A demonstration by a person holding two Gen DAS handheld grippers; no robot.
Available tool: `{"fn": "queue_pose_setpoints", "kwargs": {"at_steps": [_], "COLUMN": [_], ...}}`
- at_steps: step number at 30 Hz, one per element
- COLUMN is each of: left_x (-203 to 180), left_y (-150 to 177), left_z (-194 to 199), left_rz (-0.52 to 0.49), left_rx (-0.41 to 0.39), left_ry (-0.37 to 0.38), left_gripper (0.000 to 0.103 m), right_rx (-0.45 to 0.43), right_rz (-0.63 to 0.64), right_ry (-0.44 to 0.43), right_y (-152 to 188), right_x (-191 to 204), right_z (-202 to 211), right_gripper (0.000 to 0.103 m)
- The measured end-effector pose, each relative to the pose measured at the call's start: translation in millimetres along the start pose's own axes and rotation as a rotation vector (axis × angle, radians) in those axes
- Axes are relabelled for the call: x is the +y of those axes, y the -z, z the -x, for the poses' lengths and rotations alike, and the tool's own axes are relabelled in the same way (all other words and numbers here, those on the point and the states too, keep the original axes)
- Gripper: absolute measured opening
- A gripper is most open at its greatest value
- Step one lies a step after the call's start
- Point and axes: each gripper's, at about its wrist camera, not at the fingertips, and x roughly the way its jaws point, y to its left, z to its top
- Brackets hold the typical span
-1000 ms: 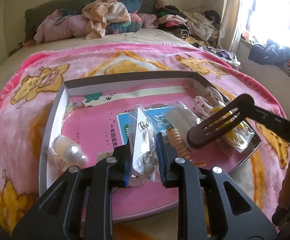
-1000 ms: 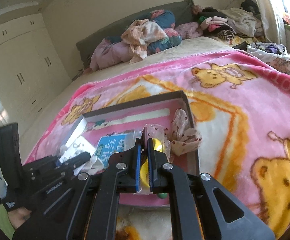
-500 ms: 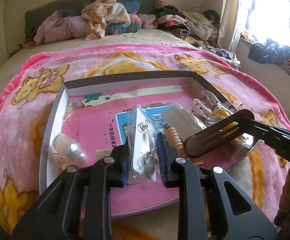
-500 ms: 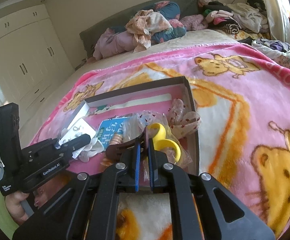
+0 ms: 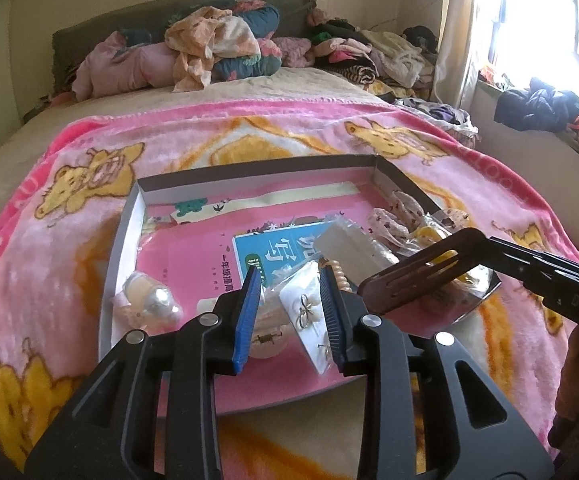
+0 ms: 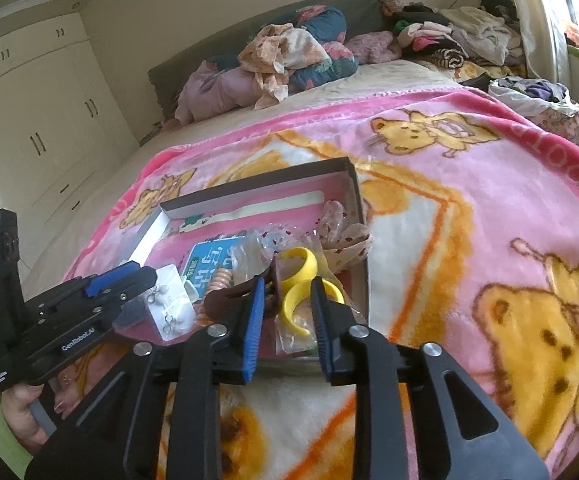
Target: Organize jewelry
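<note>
Over the shallow box [image 5: 127, 236] on a pink blanket [image 6: 469, 208], left gripper [image 5: 293, 312] jaws opening around an earring card [image 5: 309, 316], right gripper [image 6: 287, 314] jaws opening around a bagged yellow bangle [image 6: 295, 280] at two o'clock.

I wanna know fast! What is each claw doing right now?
Left claw: opening, earring bag loose between its jaws.
Right claw: opening, yellow bangle lying between its jaws, not squeezed.

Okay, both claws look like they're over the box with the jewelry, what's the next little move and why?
Probably lift both claws back from the box. The left claw is opening around the earring packet, and the right claw is opening around the yellow bangle bag; both items appear to lie in the box.
</note>
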Motion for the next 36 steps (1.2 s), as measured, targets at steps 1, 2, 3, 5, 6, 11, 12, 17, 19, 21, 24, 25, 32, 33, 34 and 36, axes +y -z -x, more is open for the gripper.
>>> {"fn": "queue_pose_setpoints", "kwargs": {"at_steps": [1, 2, 3, 5, 6, 11, 12, 17, 19, 21, 24, 25, 32, 33, 34, 36], "left_x": [0, 0, -1, -2, -3, -6, -7, -8, -8, -7, -6, -6, -8, -8, -9, -11], "left_y": [0, -1, -1, -1, -1, -2, -2, 1, 4, 7, 12, 14, 25, 26, 28, 32], "left_z": [2, 5, 8, 15, 18, 37, 41, 60, 67, 73, 84, 87, 107, 109, 111, 115], "left_rz": [0.0, 0.001, 0.002, 0.001, 0.001, 0.011, 0.012, 0.02, 0.029, 0.038, 0.041, 0.043, 0.043, 0.042, 0.04, 0.039], "left_rx": [-0.003, -0.007, -0.01, -0.022, -0.027, -0.053, -0.057, -0.079, -0.085, -0.09, -0.099, -0.101, -0.11, -0.11, -0.111, -0.112], "left_ry": [0.0, 0.002, 0.004, 0.005, 0.003, -0.003, -0.004, -0.008, -0.011, -0.012, -0.019, -0.02, -0.024, -0.024, -0.024, -0.022], "left_gripper": [0.024, 0.027, 0.029, 0.029, 0.029, 0.034, 0.036, 0.041, 0.046, 0.048, 0.055, 0.056, 0.063, 0.065, 0.065, 0.069], "right_rx": [-0.003, -0.01, -0.014, -0.023, -0.034, -0.066, -0.075, -0.117, -0.124, -0.135, -0.149, -0.154, -0.184, -0.187, -0.189, -0.194], "right_rz": [0.0, 0.001, 0.002, 0.009, 0.018, 0.055, 0.06, 0.099, 0.111, 0.122, 0.142, 0.148, 0.172, 0.175, 0.177, 0.181], "right_ry": [0.003, 0.007, 0.007, 0.015, 0.026, 0.046, 0.048, 0.062, 0.061, 0.063, 0.062, 0.062, 0.066, 0.067, 0.066, 0.066], "right_y": [0, 0, 0, 0, 1, 3, 3, 8, 10, 13, 17, 18, 27, 28, 29, 32], "right_x": [0, 1, 1, 3, 4, 10, 12, 25, 29, 33, 40, 43, 52, 53, 53, 56], "right_z": [2, 5, 7, 13, 18, 34, 39, 61, 68, 75, 84, 88, 107, 109, 111, 115], "right_gripper": [0.029, 0.034, 0.038, 0.046, 0.051, 0.064, 0.068, 0.079, 0.08, 0.084, 0.087, 0.088, 0.095, 0.095, 0.095, 0.095]}}
